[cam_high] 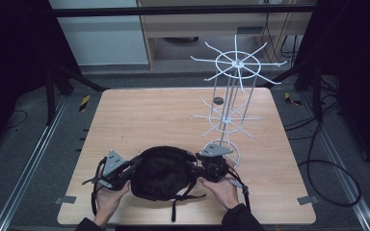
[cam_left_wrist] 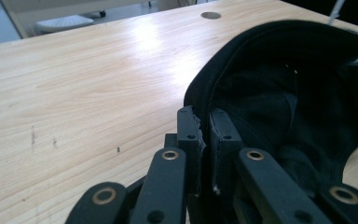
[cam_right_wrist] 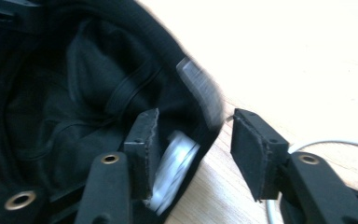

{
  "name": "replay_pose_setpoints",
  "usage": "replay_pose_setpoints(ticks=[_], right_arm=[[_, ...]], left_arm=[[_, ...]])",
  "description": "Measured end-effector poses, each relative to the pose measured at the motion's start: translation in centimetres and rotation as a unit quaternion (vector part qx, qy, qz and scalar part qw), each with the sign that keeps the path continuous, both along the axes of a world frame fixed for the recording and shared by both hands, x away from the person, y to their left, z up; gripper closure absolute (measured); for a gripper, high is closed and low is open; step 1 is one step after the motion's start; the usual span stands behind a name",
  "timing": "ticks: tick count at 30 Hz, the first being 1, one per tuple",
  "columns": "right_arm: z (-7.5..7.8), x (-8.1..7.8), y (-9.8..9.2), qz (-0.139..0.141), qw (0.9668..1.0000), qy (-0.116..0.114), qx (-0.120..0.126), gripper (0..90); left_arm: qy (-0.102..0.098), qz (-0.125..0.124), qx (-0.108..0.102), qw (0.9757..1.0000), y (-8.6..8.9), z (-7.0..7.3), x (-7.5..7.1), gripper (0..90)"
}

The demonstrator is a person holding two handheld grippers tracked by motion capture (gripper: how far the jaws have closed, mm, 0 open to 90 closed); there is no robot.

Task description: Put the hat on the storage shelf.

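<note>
Both hands sit at the near edge of the pale wooden surface (cam_high: pixel 139 110). My left claw (cam_left_wrist: pixel 204 130) is pinched tight on the rim of the black fabric cap (cam_high: pixel 161 173), which lies opening-up between the two claws. My right claw (cam_right_wrist: pixel 193 144) is spread wide, one jaw inside the cap near a white label, the other outside, rim between them, not clamped. My read: left holds the rim taut so right can bite. White wire display rack (cam_high: pixel 231 96) stands just behind, probably the hanging spot.
</note>
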State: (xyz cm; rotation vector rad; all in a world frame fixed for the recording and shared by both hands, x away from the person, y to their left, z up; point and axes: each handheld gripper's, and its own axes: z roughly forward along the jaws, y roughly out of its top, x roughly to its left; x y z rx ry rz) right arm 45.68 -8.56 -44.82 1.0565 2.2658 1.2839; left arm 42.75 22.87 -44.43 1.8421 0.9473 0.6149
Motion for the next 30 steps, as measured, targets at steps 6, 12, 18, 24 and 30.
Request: replay_pose_setpoints(ticks=[6,12,18,24,30], right_arm=[[-0.7,0.0,0.4,-0.004,0.9989,0.015,-0.044,79.5],[0.0,-0.5,0.4,-0.036,0.9986,-0.002,-0.039,83.0],[1.0,-1.3,0.3,-0.059,0.9966,-0.046,-0.035,83.3],[2.4,-2.4,0.8,-0.021,0.9966,-0.080,-0.010,82.5],[4.1,-3.8,1.4,0.036,0.9933,-0.106,0.028,80.0]], left_arm=[[-0.004,-0.011,0.003,0.9999,-0.6,0.0,-0.3,83.9],[0.044,-0.005,-0.005,0.9990,-0.5,-0.9,-0.2,69.9],[0.082,-0.006,0.022,0.9964,-0.8,-1.4,-1.4,66.0],[0.094,0.032,0.025,0.9948,-1.2,-1.5,-0.9,81.7],[0.080,0.055,-0.009,0.9952,-1.6,-2.4,2.0,81.5]])
